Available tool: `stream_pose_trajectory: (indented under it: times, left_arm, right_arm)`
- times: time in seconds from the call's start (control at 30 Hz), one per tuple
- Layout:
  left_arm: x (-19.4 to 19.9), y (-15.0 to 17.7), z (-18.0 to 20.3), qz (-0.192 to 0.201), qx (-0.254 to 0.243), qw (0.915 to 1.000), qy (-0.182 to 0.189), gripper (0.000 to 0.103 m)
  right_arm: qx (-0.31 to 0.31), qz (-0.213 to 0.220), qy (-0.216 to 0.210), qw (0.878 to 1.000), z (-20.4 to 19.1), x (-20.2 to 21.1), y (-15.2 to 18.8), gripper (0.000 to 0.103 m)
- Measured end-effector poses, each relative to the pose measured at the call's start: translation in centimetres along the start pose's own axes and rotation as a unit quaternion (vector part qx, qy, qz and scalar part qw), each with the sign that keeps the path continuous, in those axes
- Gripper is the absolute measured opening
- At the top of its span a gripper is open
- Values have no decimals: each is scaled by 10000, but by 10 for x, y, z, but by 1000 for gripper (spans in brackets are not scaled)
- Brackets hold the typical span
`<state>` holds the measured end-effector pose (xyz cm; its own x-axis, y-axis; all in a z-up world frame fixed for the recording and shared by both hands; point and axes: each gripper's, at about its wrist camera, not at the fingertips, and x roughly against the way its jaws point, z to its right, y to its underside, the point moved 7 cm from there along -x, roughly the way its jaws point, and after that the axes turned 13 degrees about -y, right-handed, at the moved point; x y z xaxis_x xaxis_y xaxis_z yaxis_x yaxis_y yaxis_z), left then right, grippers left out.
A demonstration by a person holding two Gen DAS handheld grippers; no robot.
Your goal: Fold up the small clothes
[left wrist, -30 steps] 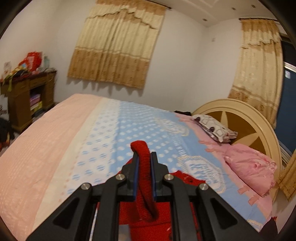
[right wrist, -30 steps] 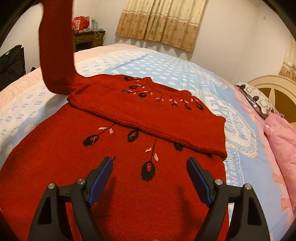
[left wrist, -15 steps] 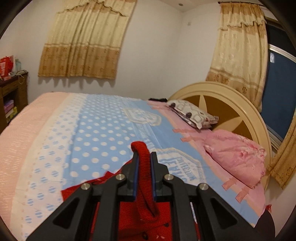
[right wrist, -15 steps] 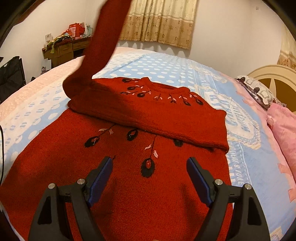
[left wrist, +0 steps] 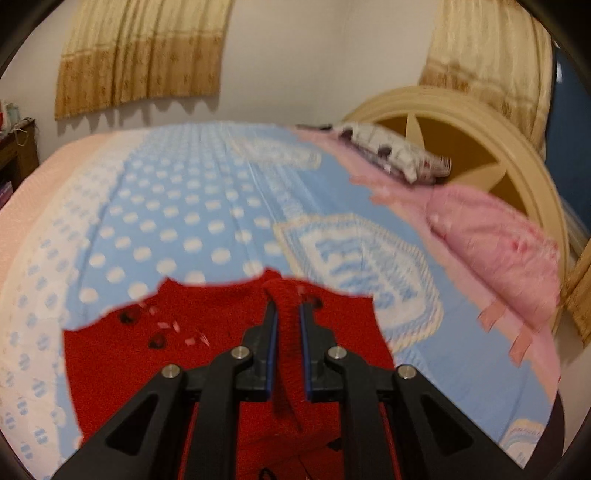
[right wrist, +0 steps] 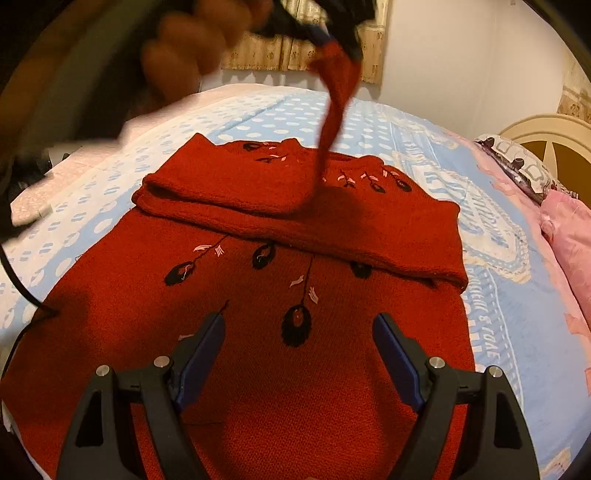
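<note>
From the left wrist, the left hand-held gripper [left wrist: 287,325] is clenched on a strip of red knit, the sleeve [left wrist: 289,343], which runs up between its blue pads and hangs down behind them; below and ahead lies the red sweater [left wrist: 122,354] on the bed [left wrist: 192,206], its neckline toward the far edge of the bed, with a pink pillow [left wrist: 495,254] and a patterned pillow [left wrist: 391,155] by the headboard [left wrist: 517,147] at the right. From the right wrist, the right hand-held gripper [right wrist: 298,354] hangs released, jaws wide apart, over the lower body of the sweater [right wrist: 280,387], touching nothing I can make out; one sleeve already lies folded across the chest, and the other sleeve [right wrist: 334,99] is held up in the air by the left hand-held gripper [right wrist: 334,35], blurred, trailing down to the shoulder area. My worry: the lifted sleeve could drag the shoulder and rumple the fold beneath, since nothing pins the body down, or it may land twisted if let go too high
</note>
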<state>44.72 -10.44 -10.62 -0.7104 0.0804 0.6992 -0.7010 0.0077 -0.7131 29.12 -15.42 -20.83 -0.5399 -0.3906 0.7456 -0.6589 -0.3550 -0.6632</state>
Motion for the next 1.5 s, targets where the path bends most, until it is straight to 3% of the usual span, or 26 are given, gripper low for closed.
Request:
stream_pose_trajectory:
  times: [0.07,0.13,0.2,0.33,0.43,0.6,0.73,0.8,0.93,1.07,1.17,1.3,1.33,1.43,1.5]
  left_arm:
    - [-8,6,8,-30,-169,9998,-103,17]
    - [-10,10,16,-46,-414,9990,-179,28]
    - [-4,9,16,78,-529,9984,-180,60]
    - [21,7,0,573,-750,9950,-313,75]
    - [32,16,-34,790,-812,9914,-659,91]
    - [26,53,-107,600,-706,9866,-1342,93]
    - [12,91,-164,196,-438,9843,-1700,93]
    - [4,105,-185,75,-294,9826,-1834,93]
    - [-11,120,-197,-207,28,9870,-1596,93]
    - [-12,127,-193,-218,44,9901,-1386,93]
    - [-14,134,-192,-227,-15,9910,-1318,98]
    - [-26,142,-196,-542,111,9920,-1133,100]
    - [-29,143,-199,-615,193,9917,-1114,100]
    - [-29,145,-203,-656,350,9914,-1073,100]
    - [-28,146,-202,-648,337,9913,-1094,100]
  right_arm:
    - [-15,-37,-13,10000,0,-1,1,83]
    - [-19,-76,-33,10000,-1,-3,2,83]
    - [-25,-98,-55,9999,-1,-4,3,83]
    - [-65,-122,-106,9998,-1,-5,4,83]
    - [-112,-159,-146,9997,0,-6,5,83]
    - [-237,-163,-216,9994,3,-3,2,83]
    - [-682,-405,-876,9930,10,13,3,83]
    - [-723,-624,-878,9916,19,24,5,83]
    - [-647,-688,-337,9950,53,55,-14,83]
    - [-1204,-241,53,9924,106,61,-47,83]
    - [-1766,-93,91,9842,139,38,-61,83]
    - [-1808,-276,272,9828,157,-9,-70,82]
    - [-1841,-332,294,9819,160,-20,-70,80]
    - [-1971,-462,216,9791,163,-40,-66,55]
    - [-2029,-539,192,9775,167,-51,-62,47]
